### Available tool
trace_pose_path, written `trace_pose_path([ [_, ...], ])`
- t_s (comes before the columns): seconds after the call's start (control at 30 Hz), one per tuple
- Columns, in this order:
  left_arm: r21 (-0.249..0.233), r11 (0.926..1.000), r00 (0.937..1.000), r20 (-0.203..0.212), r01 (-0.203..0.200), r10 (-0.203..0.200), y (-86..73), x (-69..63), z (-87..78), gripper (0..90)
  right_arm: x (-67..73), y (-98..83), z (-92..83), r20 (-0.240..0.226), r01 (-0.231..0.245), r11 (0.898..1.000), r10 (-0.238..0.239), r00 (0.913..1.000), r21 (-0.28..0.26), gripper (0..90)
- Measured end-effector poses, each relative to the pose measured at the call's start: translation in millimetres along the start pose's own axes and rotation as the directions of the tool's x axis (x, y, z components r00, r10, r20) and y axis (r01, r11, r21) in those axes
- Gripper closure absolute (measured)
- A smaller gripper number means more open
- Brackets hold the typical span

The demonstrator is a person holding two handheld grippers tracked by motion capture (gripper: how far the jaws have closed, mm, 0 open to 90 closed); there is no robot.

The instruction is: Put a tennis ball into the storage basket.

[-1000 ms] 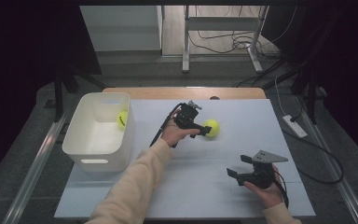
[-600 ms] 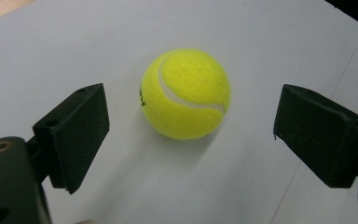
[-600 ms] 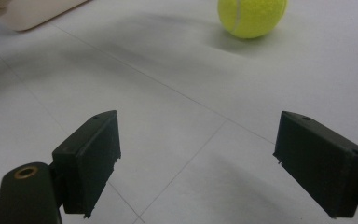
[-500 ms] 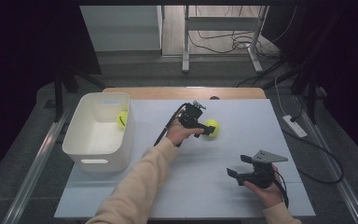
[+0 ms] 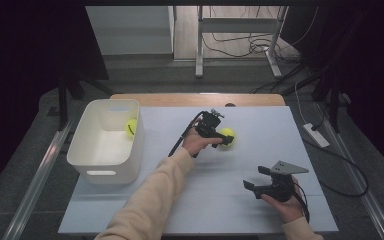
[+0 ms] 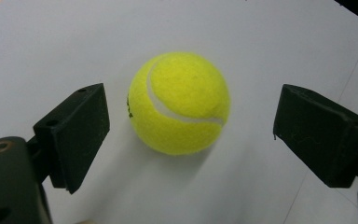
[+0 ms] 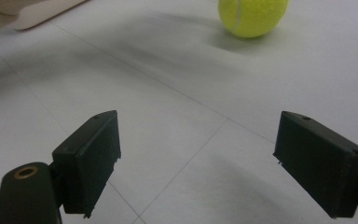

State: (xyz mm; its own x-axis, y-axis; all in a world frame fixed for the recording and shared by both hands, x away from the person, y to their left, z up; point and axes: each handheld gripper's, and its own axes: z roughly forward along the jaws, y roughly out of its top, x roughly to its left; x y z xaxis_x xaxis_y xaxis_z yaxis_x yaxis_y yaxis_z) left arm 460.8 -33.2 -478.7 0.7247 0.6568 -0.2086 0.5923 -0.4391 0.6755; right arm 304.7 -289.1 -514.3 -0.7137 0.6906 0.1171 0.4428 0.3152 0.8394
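Now, left gripper: hovering over the middle of the white table surface, jaws standing wide apart.
Tennis ball: lying on the surface toward its far edge, sitting between the left gripper's two jaws; in the left gripper view the tennis ball is lying in the gap with space showing on both sides, nearer the jaw on the left of that view.
Right gripper: resting near the surface's near right corner, jaws spread wide and holding nothing, well apart from the ball.
White bin: standing along the surface's left edge.
Second tennis ball: lying inside the bin against its right wall, near the far corner.
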Motion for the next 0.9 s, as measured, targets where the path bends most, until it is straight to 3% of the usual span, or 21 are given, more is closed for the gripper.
trace_pose_path([
  [0.5,0.025,0.9997,1.0,-0.004,0.006,-0.006,3.3,2.5,17.5,11.1,0.2,-0.2,-0.7,0.0,-0.002,1.0,0.002,1.0,-0.002,14.2],
  [0.9,0.048,0.998,0.9991,0.0,0.042,-0.042,0.8,8.1,29.6,13.2,-0.2,-0.4,-0.5,0.002,-0.003,1.0,0.003,1.0,0.0,14.2],
])
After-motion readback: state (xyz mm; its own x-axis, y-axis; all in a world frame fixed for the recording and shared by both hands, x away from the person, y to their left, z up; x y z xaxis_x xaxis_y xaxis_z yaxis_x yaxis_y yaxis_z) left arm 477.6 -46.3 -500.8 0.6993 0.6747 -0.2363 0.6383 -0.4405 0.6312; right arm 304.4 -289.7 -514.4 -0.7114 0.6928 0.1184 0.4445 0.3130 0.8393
